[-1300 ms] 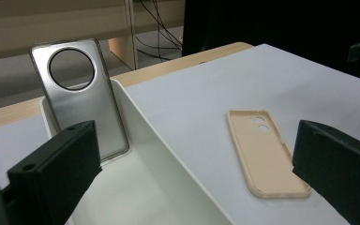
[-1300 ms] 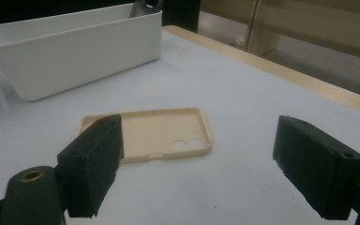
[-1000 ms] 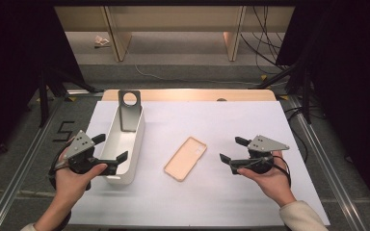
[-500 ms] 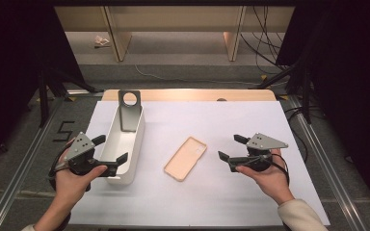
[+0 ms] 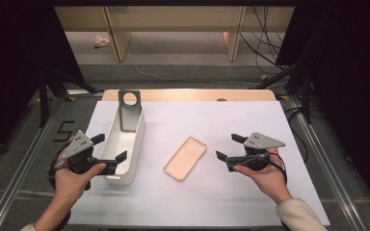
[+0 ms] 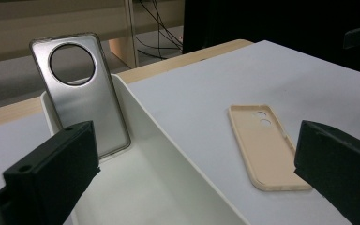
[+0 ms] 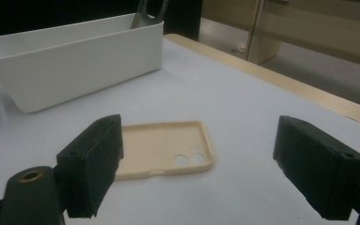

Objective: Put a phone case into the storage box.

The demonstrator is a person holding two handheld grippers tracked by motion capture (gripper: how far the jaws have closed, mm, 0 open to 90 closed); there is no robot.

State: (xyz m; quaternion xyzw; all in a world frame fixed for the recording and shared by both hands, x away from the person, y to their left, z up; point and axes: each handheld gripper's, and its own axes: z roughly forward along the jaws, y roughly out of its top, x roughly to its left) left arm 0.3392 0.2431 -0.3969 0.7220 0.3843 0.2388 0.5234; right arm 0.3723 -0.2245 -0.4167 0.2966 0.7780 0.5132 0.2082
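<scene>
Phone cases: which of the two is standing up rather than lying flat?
The silver case with the big round hole; it leans upright against the far end of the white bin. The beige case lies flat on the table.

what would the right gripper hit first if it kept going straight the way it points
Probably the beige case. The right gripper, jaws open, points left across the table, and the case lies flat just ahead between the jaws in its own view. If it passed above the case, the white bin comes next.
</scene>
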